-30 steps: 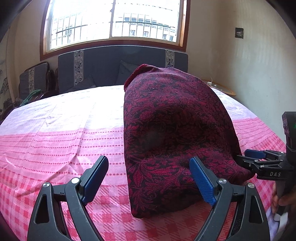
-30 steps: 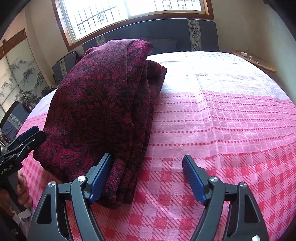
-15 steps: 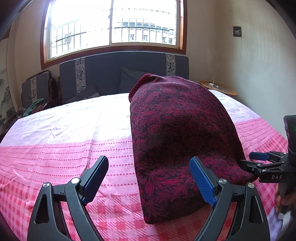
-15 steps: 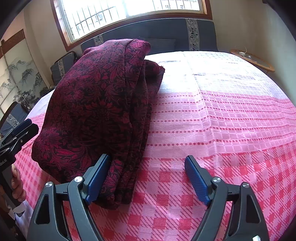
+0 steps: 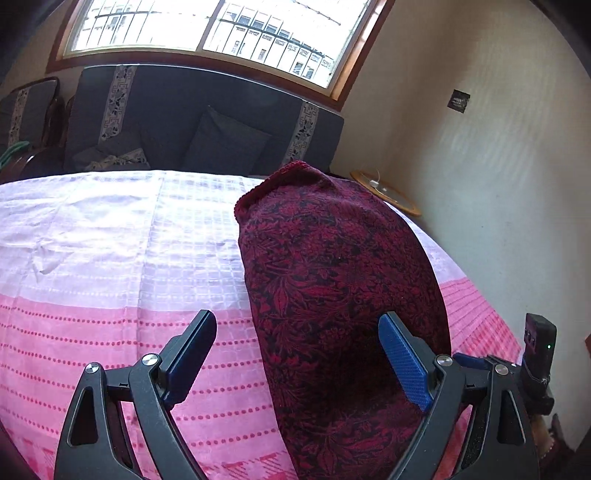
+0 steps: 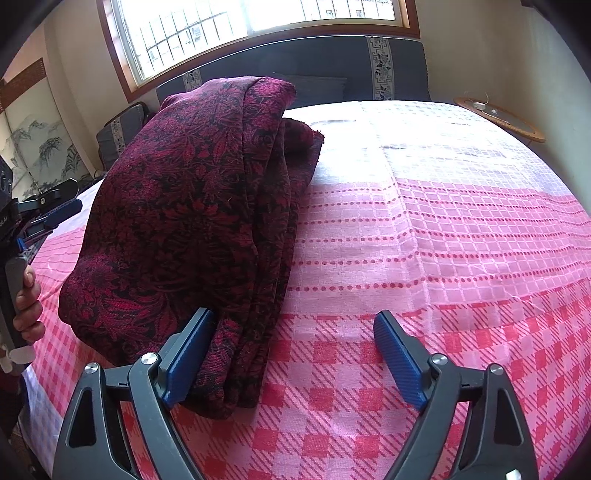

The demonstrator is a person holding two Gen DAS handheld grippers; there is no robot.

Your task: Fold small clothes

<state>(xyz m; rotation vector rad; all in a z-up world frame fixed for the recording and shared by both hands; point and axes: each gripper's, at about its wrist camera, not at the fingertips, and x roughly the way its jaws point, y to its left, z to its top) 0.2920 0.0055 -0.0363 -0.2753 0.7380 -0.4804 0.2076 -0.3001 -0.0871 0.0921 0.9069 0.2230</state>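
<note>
Pink-and-white checked cloth (image 6: 443,229) covers the wide surface under a barred window (image 5: 207,29). Left to right: the left gripper (image 5: 299,356) is tilted, jaws spread wide, empty. A dark red floral folded garment (image 6: 192,206) lies heaped between the tools – the right gripper (image 6: 295,354) sits low, gaping, its left pad (image 6: 188,350) touching the fabric's edge without clamping.

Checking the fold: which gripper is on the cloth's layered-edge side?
The right gripper: stacked layers of the maroon cloth lie beside it; the left gripper faces a smooth folded side.
</note>
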